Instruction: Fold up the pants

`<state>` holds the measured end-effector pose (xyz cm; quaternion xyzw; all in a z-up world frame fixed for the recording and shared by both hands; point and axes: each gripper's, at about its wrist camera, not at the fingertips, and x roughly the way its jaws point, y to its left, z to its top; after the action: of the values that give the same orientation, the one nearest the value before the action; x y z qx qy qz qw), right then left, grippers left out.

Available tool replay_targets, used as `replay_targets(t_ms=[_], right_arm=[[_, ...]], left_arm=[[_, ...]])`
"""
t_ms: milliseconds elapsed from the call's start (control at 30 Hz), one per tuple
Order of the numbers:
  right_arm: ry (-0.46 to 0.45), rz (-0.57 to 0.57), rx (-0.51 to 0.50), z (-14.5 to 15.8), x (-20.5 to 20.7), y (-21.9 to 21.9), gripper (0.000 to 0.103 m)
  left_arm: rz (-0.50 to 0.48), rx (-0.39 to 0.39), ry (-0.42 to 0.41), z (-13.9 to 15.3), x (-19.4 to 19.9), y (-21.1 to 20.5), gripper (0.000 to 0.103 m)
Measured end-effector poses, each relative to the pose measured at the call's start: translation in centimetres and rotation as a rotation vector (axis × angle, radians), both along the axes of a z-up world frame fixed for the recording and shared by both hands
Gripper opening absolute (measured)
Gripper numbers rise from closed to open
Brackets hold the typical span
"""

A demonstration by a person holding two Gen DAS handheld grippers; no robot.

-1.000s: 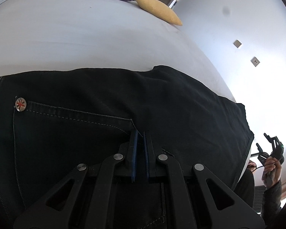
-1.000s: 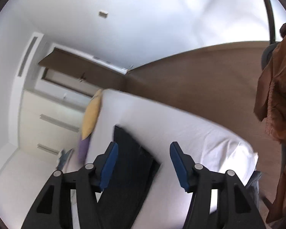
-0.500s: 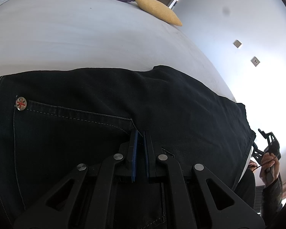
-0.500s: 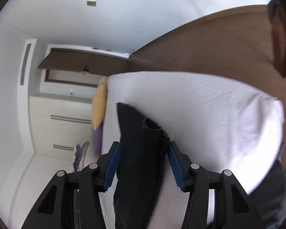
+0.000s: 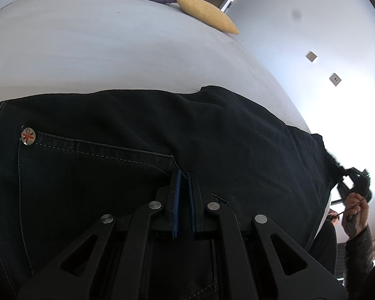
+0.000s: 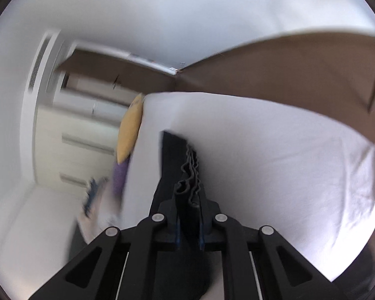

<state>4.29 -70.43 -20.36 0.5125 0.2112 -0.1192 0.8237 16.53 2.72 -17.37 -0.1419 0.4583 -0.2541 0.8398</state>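
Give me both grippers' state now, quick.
Left gripper: closed, pressed on the pants near the pocket; a real pinch cannot be told.
Right gripper: closed on the bunched leg end of the pants.

Blurred cupboard side, cropped pants

At 9 o'clock the right wrist view smears the wardrobe; the pants run off the left wrist frame at 6 and 9 o'clock.

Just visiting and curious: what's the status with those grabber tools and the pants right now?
Left gripper shut, on the pants near the back pocket. Right gripper shut on bunched hem. Pants flat on the bed. Nothing in the way.
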Motion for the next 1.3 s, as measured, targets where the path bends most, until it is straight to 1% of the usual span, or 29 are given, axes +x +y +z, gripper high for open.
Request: replay_targets(t_ms=[67,133,167,200,233,267,300,333,367,400,433,467,500,533,567,633,733,833,900,933,967,1000,1033,1067,1167,1233,1300], right_arm=[[0.037,0.112,-0.205,3.4,1.8,4.2,0.011],[0.077,0.249,-0.414,5.8,3.9,9.9,0.011],[0.100,0.340,-0.546,6.6,4.9,13.8,0.011],[0.126,0.402,-0.657,6.8,5.6,16.8,0.011],[0.161,0.475,-0.786,6.4,6.3,20.4,0.011],[0.208,0.554,-0.932,5.2,7.1,24.2,0.010],[0.256,0.603,-1.033,3.6,7.5,26.6,0.010],[0.331,0.666,-1.142,1.0,8.3,29.2,0.010],[0.368,0.695,-1.182,-0.6,8.7,30.2,0.010],[0.392,0.696,-1.216,-1.7,8.8,30.8,0.011],[0.395,0.683,-1.244,-2.0,8.8,31.2,0.011],[0.381,0.669,-1.244,-1.7,8.6,31.3,0.011],[0.372,0.662,-1.231,-1.5,8.5,31.1,0.011],[0.356,0.647,-1.219,-1.0,8.3,30.9,0.011],[0.338,0.632,-1.235,-0.4,8.0,31.1,0.011],[0.314,0.622,-1.261,0.4,7.5,31.7,0.011],[0.263,0.618,-1.274,1.6,6.6,32.9,0.011],[0.223,0.640,-1.320,2.6,5.8,35.5,0.011],[0.207,0.669,-1.331,2.6,5.4,36.7,0.011],[0.204,0.682,-1.330,2.6,5.4,37.2,0.011],[0.200,0.696,-1.327,2.5,5.3,37.6,0.011],[0.192,0.709,-1.325,2.5,5.2,38.0,0.011],[0.186,0.716,-1.324,2.6,5.2,38.2,0.011],[0.174,0.728,-1.327,2.7,5.1,38.8,0.011],[0.153,0.765,-1.346,2.8,5.1,40.3,0.011],[0.149,0.795,-1.341,2.6,5.2,41.3,0.011],[0.135,0.825,-1.357,2.4,4.8,42.4,0.011]], left_arm=[[0.003,0.009,-0.003,0.1,0.0,-0.1,0.006],[0.009,0.041,-0.012,0.6,-0.2,-0.5,0.006],[0.013,0.053,-0.013,0.8,-0.3,-0.7,0.006],[0.019,0.066,-0.013,1.1,-0.4,-0.9,0.006],[0.024,0.070,-0.009,1.5,-0.4,-1.1,0.006],[0.020,0.055,-0.002,1.9,-0.5,-1.3,0.006],[0.014,0.023,0.007,2.3,-0.7,-1.7,0.006],[0.010,-0.004,0.011,2.7,-0.8,-2.0,0.006],[0.007,-0.037,0.016,3.0,-1.0,-2.3,0.008],[0.001,-0.066,0.025,3.2,-1.1,-2.7,0.015],[-0.014,-0.110,0.047,3.3,-1.2,-3.3,0.022],[-0.025,-0.138,0.061,3.3,-1.2,-3.8,0.048],[-0.028,-0.180,0.073,3.4,-1.3,-4.5,0.085],[-0.020,-0.208,0.073,3.6,-1.3,-4.9,0.094],[-0.019,-0.240,0.077,3.7,-1.3,-5.6,0.097],[-0.056,-0.306,0.123,4.0,-0.9,-7.3,0.097],[-0.103,-0.345,0.158,4.5,0.0,-9.9,0.097],[-0.133,-0.347,0.210,4.6,0.9,-12.0,0.097],[-0.154,-0.334,0.233,4.3,1.3,-13.1,0.096],[-0.152,-0.316,0.234,4.1,1.4,-13.3,0.092],[-0.148,-0.300,0.240,3.8,1.5,-13.3,0.084],[-0.153,-0.299,0.261,3.3,1.5,-13.3,0.058],[-0.160,-0.300,0.284,2.9,1.6,-13.1,0.044],[-0.164,-0.295,0.297,2.6,1.6,-13.0,0.027],[-0.158,-0.275,0.275,2.6,1.5,-11.9,0.013],[-0.150,-0.280,0.251,3.0,1.4,-10.8,0.009],[-0.142,-0.266,0.229,3.5,1.6,-9.6,0.009]])
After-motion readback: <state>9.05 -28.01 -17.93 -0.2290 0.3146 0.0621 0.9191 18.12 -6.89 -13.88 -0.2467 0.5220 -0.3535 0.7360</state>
